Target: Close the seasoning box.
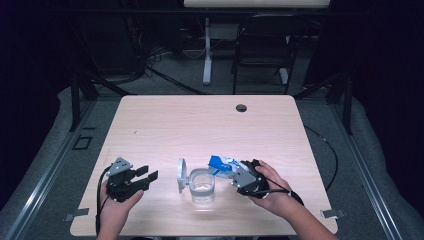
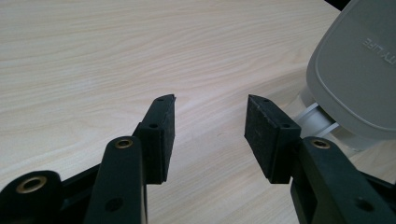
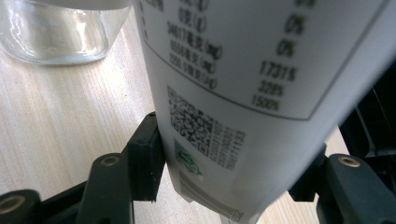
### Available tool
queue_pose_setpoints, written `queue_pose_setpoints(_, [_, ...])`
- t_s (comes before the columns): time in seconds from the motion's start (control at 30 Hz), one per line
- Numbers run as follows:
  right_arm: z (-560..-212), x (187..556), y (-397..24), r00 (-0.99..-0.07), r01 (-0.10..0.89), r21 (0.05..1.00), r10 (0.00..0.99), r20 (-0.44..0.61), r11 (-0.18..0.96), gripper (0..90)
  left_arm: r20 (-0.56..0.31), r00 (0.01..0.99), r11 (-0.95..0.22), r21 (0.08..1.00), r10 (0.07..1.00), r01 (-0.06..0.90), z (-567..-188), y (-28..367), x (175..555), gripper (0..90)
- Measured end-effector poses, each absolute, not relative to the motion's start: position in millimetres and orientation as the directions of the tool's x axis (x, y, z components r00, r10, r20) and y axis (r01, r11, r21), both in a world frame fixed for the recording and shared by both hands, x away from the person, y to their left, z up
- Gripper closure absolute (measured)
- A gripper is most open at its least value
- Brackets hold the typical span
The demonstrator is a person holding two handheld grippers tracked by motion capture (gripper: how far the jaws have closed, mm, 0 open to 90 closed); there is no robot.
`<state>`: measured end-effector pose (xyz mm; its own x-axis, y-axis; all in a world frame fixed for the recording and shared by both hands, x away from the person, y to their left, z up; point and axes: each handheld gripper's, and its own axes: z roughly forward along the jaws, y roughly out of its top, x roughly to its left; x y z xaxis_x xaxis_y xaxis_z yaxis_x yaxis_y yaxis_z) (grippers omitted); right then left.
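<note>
Glass jar (image 1: 202,186) open, lid (image 1: 181,175) up; looks empty

In the right gripper view the white printed packet (image 3: 261,84) runs off the top and right edges, its small print too blurred to read, and it hides most of the far jaw; the clear glass jar (image 3: 56,32) is cut off at the top left corner. In the left gripper view the grey hinged plastic lid (image 2: 359,70) is cut by the right edge; its raised lettering is too small to read.
</note>
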<state>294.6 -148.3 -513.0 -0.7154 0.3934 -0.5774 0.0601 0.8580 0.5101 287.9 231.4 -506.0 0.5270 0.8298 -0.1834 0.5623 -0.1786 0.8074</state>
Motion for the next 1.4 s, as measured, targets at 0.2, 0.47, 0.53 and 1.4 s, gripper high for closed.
queue_pose_setpoints(0.2, [-514.2,295.4,-148.1,-0.712,0.048,0.489,0.374,-0.594,0.871,41.2,-0.186,0.523,-0.173,0.809,0.832,0.562,-506.3,231.2,287.9,53.4])
queue_pose_setpoints(0.47, [-513.9,294.6,-147.9,-0.7,0.04,0.466,0.357,-0.618,0.884,41.2,-0.186,0.522,-0.169,0.812,0.832,0.559,-506.1,231.3,287.8,53.4])
queue_pose_setpoints(0.53, [-513.6,294.5,-147.7,-0.7,0.037,0.458,0.351,-0.622,0.888,41.2,-0.187,0.523,-0.17,0.81,0.832,0.561,-505.8,231.7,287.7,53.4])
queue_pose_setpoints(1.4, [-516.4,295.3,-147.2,-0.678,0.007,0.37,0.276,-0.681,0.929,41.3,-0.19,0.518,-0.162,0.813,0.834,0.56,-505.7,232.7,287.6,53.3])
